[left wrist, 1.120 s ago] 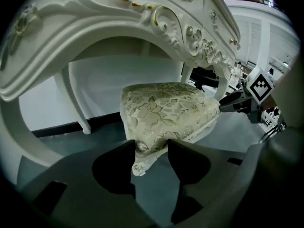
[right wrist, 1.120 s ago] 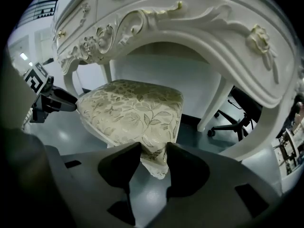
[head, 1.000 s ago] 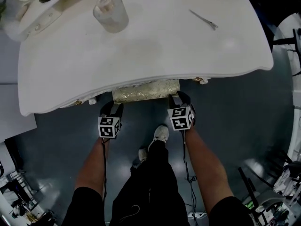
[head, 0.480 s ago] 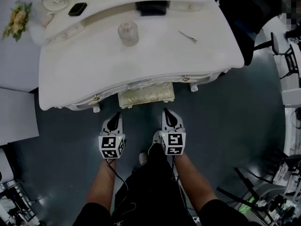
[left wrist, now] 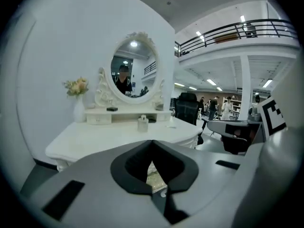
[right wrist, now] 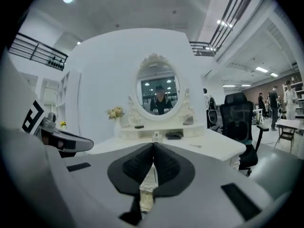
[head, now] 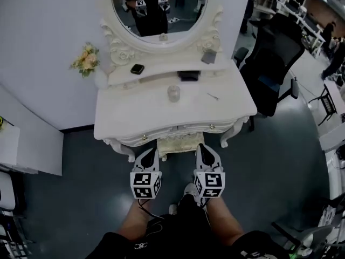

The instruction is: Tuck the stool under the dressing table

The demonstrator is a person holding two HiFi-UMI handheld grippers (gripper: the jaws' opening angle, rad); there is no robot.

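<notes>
The white dressing table (head: 129, 123) with its oval mirror (head: 161, 9) stands against the wall. The stool's cream cushion (head: 180, 143) sits under the table's front edge, only its near end showing. Both grippers hang side by side in front of it, off the stool. My left gripper (head: 152, 151) is shut on nothing. My right gripper (head: 201, 147) is shut and empty too. In the left gripper view the jaws (left wrist: 152, 141) meet, with the table (left wrist: 95, 137) beyond and a sliver of cushion (left wrist: 153, 174) below. The right gripper view shows closed jaws (right wrist: 153, 144) before the table (right wrist: 213, 144).
On the table are a glass jar (head: 173, 93), a hair clip (head: 213, 96), a phone (head: 137, 68) and a dark box (head: 188, 75). Flowers (head: 86, 58) stand at its left. A black office chair (head: 272, 63) is at the right, a white cabinet (head: 27, 144) at the left.
Both grippers have left the stool's near edge, shut, and risen toward me. The view has pulled up and back, so the whole table and mirror now show.
</notes>
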